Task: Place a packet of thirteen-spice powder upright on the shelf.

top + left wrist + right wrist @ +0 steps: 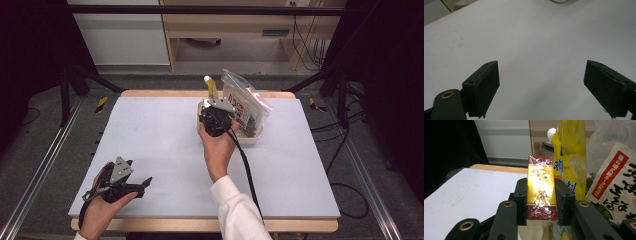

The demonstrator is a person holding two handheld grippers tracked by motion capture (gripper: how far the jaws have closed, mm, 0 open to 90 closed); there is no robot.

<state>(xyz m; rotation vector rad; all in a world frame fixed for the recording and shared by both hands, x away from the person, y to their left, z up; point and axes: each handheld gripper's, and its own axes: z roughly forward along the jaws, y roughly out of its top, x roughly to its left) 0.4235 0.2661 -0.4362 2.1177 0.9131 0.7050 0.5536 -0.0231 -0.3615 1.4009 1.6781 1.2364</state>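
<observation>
- The red-and-gold box (541,192), wrapped in glossy film that glares over its print, stands upright at the near-left end of the white tray (255,136), at about one o'clock from the table's middle.
- The right gripper (541,200) has its jaws pinching the box by its two narrow sides, low on the pack; in the high view this gripper (216,119) sits over the tray's left end.
- Judged from this, the grasp is done; lifting the box clear or settling it in looks to be what is left, though which of the two cannot be told.
- Just behind the box stands a yellow spouted pouch (570,157), with a clear snack bag (247,102) at three o'clock of it.
- The left gripper (541,85) hovers with jaws spread wide over the bare grey table mat (150,145), near seven o'clock.
</observation>
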